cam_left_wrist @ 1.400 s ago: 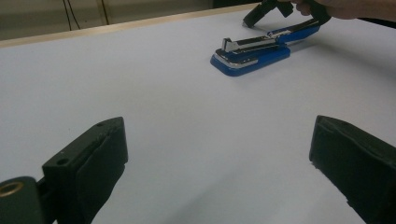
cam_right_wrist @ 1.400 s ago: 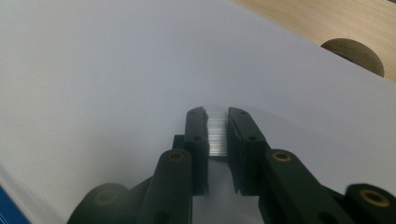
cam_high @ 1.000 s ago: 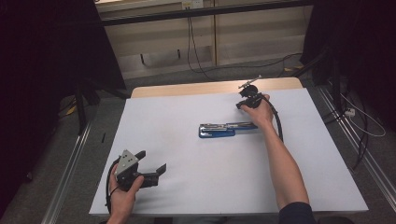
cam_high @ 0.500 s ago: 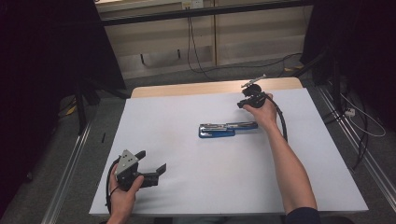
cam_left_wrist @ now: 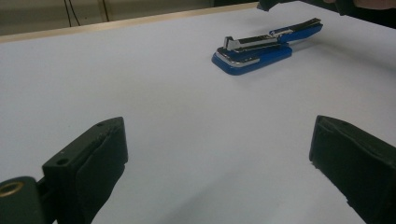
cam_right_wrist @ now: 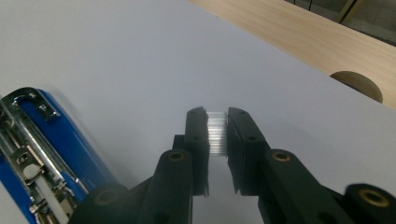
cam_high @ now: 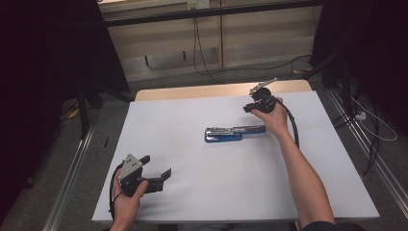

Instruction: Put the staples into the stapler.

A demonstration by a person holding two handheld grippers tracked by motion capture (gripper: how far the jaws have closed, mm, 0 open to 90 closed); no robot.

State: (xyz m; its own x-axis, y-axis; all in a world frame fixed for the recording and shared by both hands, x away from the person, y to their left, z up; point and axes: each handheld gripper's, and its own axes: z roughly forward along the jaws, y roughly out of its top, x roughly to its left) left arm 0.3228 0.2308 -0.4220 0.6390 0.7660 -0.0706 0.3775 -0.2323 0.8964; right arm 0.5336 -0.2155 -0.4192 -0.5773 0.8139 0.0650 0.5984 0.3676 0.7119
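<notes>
From the high view, a blue stapler [cam_high: 234,133] lies swung open flat in the middle of the white table [cam_high: 192,120]. The right gripper [cam_high: 250,108] hangs just past the stapler's far end, near the table's back edge, while the left gripper [cam_high: 156,171] rests on the near left corner, well apart from the work.

In the left gripper view the jaws stand wide with bare table between them, and the stapler [cam_left_wrist: 261,46] sits far off, its metal track facing up.

In the right gripper view the jaws are pinched narrow on a small silvery strip [cam_right_wrist: 217,133], which looks like a stick of staples, though it is too blurred to be sure. The open stapler [cam_right_wrist: 42,158] shows at the lower left with its track exposed.

I judge the step in hand to be loading: the strip has to be carried over the track, lined up along it and lowered in before the jaws let go
</notes>
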